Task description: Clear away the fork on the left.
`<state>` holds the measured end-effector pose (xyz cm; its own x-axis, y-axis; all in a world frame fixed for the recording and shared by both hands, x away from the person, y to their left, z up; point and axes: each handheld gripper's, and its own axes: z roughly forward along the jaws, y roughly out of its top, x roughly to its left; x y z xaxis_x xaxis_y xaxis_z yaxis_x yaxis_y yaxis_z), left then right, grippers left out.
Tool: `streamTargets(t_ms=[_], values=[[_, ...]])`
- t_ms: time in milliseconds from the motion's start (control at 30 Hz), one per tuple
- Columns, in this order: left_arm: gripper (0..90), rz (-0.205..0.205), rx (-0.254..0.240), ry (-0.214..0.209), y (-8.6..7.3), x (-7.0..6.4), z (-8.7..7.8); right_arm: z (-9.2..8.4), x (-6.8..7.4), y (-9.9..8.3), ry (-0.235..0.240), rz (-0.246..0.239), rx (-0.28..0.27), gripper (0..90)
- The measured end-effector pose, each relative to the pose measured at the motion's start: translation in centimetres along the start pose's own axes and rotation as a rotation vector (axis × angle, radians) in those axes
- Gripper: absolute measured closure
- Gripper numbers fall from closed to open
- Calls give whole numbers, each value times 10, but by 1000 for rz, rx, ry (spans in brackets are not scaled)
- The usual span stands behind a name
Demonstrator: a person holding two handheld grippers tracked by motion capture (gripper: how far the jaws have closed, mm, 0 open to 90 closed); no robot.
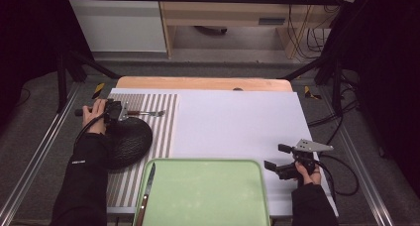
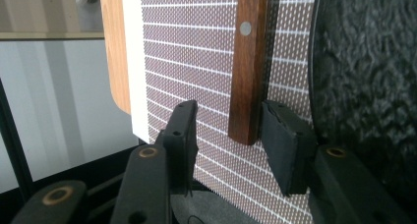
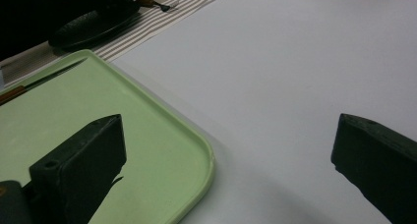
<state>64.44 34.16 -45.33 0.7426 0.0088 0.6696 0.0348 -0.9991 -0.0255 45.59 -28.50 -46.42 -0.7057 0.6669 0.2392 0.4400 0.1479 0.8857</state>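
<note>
Fingers [image 2: 284, 150] of the left gripper [image 2: 228, 135] are straddling the fork's wooden handle [image 2: 247, 67] on the striped mat [image 2: 187, 52], one pad touching; centring before squeezing looks wise. Right gripper [image 3: 228, 150] is idling open.

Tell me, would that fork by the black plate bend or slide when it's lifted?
The fork looks stiff: wooden handle, metal prongs. It probably weighs little, being slim. Lying flat on the striped mat, it should slide more readily than roll.
</note>
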Motion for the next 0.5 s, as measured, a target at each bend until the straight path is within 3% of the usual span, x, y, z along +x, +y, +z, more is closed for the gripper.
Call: streamTargets(t_ms=[500], values=[[640, 17, -8, -7, 7, -1, 3, 1, 0, 0, -1, 0, 2, 3]])
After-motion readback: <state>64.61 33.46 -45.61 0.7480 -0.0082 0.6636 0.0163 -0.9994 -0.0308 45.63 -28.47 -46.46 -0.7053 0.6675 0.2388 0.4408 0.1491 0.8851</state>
